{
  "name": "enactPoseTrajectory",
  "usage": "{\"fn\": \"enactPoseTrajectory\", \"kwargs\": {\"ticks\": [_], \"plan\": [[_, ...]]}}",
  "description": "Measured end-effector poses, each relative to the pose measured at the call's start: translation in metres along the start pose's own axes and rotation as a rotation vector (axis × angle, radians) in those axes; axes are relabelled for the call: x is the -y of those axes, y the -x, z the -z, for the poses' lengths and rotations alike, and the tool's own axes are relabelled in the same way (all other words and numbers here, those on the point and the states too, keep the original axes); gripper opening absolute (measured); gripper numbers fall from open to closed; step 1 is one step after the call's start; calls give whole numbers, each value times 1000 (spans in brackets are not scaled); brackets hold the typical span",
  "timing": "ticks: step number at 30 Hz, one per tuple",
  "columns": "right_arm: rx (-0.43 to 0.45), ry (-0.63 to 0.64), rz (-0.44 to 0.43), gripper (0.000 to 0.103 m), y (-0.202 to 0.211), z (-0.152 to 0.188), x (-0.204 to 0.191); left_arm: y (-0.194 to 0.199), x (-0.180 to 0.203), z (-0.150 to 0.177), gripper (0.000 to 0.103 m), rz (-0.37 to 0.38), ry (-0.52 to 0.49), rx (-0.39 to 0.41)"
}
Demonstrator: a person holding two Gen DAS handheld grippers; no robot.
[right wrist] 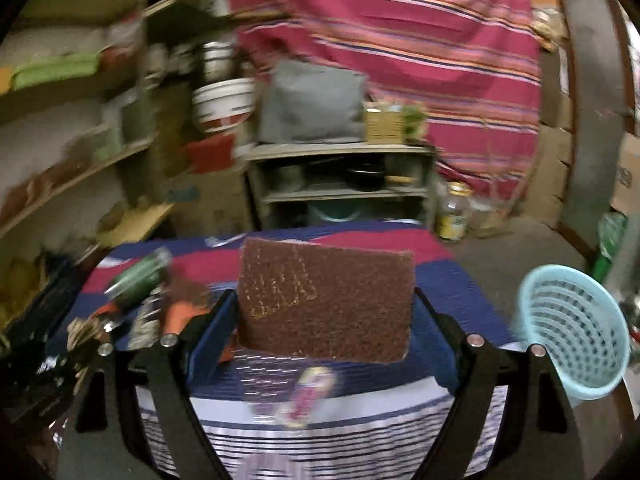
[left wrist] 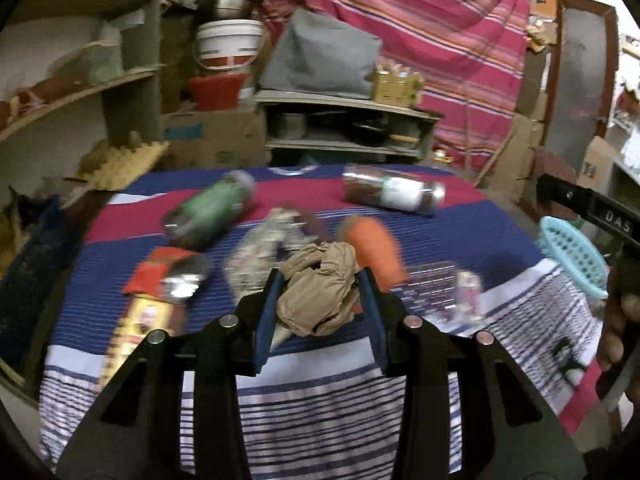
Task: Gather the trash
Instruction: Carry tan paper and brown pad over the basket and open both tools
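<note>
My left gripper (left wrist: 320, 292) is shut on a crumpled brown paper ball (left wrist: 318, 300), held above the striped cloth table (left wrist: 312, 392). My right gripper (right wrist: 324, 304) is shut on a flat brown scouring pad (right wrist: 326, 300) and holds it above the table's right part. A light blue mesh basket (right wrist: 576, 332) stands at the table's right edge; it also shows in the left wrist view (left wrist: 574, 258). Trash lying on the table: a green bottle (left wrist: 212, 210), a brown bottle with a white label (left wrist: 394, 194), an orange cup (left wrist: 372, 252), a red wrapper (left wrist: 164, 270).
A yellow packet (left wrist: 136, 332) lies at the table's left front. A clear blister pack (left wrist: 444, 292) lies at the front right. Shelves (left wrist: 344, 124) and boxes stand behind the table. A striped pink cloth (left wrist: 432, 40) hangs at the back.
</note>
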State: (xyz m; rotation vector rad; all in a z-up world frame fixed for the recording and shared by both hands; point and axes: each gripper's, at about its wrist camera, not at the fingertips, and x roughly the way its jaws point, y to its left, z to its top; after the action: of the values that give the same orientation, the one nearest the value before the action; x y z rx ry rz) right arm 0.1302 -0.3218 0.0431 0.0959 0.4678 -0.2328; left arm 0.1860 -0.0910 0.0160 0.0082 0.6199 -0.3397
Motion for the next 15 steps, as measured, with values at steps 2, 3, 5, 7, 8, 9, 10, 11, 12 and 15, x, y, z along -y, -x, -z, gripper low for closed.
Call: {"fn": "enactPoseTrajectory", "kwargs": {"ticks": [2,3,5,7,8,9,10,11,12,15], "plan": [[11,-1,31,83,6,-3,21,-5,16,-3,38,15,-17,5],[21,4,41,83,9,-5,30,-7,24,-5,38,28,-22,10],[36,20,50,83,14,-6,41,-14,42,-11,38,53,-41,14],[46,32,61,83,17,-8,50,-21,66,-24,38,67,-86,23],[57,38,69,83,20,-9,59,-24,76,-30,38,79,-98,24],[64,39,79,83,23,-10,64,-27,90,-39,38,95,-111,28],[70,39,93,83,23,-12,71,-29,101,-46,38,104,-116,34],[77,33,118,83,24,-14,81,-32,115,-54,38,117,-126,42],[81,28,142,83,26,-14,89,-34,125,-58,38,124,-135,47],[76,29,252,83,27,-14,123,-52,167,-73,38,161,-152,44]]}}
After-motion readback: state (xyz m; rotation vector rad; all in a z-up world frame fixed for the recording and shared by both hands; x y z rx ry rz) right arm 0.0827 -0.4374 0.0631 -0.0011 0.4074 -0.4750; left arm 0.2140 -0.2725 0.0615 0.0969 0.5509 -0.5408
